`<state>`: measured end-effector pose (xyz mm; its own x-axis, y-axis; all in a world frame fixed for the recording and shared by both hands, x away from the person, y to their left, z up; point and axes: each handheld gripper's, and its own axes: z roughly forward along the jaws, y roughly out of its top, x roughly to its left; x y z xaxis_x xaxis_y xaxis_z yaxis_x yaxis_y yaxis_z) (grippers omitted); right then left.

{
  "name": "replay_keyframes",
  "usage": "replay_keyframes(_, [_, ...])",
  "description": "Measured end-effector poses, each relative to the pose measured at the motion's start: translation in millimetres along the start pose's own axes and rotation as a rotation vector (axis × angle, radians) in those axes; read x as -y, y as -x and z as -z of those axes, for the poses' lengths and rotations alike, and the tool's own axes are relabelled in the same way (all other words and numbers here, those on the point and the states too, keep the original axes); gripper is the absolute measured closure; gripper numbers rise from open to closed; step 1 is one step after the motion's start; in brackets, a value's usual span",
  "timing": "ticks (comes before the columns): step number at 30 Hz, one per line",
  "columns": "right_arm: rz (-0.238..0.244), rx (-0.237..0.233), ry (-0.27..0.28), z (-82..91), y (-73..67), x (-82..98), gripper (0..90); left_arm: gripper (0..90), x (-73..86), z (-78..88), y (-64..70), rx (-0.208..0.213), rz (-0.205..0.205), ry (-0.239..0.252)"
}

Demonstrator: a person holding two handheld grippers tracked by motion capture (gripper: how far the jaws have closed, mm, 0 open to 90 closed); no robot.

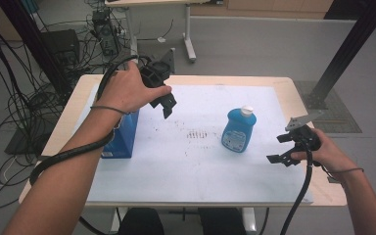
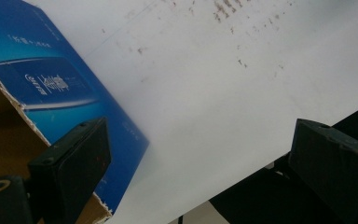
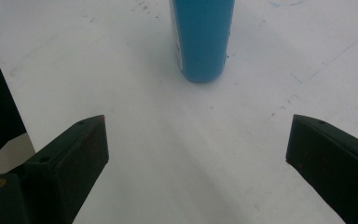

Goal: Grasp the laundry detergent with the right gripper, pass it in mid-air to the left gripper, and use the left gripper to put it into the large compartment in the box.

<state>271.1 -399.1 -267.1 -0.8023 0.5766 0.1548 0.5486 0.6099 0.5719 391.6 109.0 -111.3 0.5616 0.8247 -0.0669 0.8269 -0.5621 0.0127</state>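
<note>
We list: one upright blue plastic bottle with a white cap (image 1: 239, 129), standing on the white sheet (image 1: 200, 166) right of centre. Our right gripper (image 1: 284, 149), jaws wide apart, sits near its right, facing it. Our left gripper (image 1: 169, 105), jaws apart and empty, hovers beside the open blue cardboard box (image 1: 125, 137) at left.

A pale wood surface (image 1: 301, 100) under a white sheet (image 1: 200, 161) stands on grey floor (image 1: 254, 44). Far left, tangled black cables (image 1: 14, 98); far centre, another table's white leg (image 1: 190, 34); right, a black post (image 1: 342, 58).
</note>
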Motion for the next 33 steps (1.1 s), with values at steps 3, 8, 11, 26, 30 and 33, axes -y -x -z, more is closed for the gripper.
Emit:
replay_keyframes(3, [0.009, 0.0, 0.02, -2.5, 0.3, 6.1, 5.3, 6.0, -1.5, -4.1, -1.4, 0.002, -0.003, -0.013])
replay_keyframes(8, [0.012, -0.017, 0.064, -4.3, 2.9, 16.6, 5.3, 6.0, -2.7, -6.0, -2.3, 0.006, 0.002, -0.019])
replay_keyframes(11, [0.019, -0.024, 0.102, -5.8, 3.3, 23.8, 5.1, 5.9, -2.7, -5.7, -2.6, 0.01, 0.0, -0.014])
replay_keyframes(26, [0.036, -0.005, 0.24, -13.1, 4.2, 53.6, 5.0, 5.7, -3.8, -7.7, -4.0, 0.014, 0.002, -0.016])
replay_keyframes(30, [0.05, -0.008, 0.293, -18.1, 5.8, 65.1, 5.0, 5.6, -3.2, -8.0, -4.2, 0.02, 0.004, -0.009])
replay_keyframes(33, [0.048, -0.006, 0.309, -20.1, 6.2, 69.2, 5.0, 5.6, -2.8, -7.8, -4.8, 0.021, 0.005, -0.008])
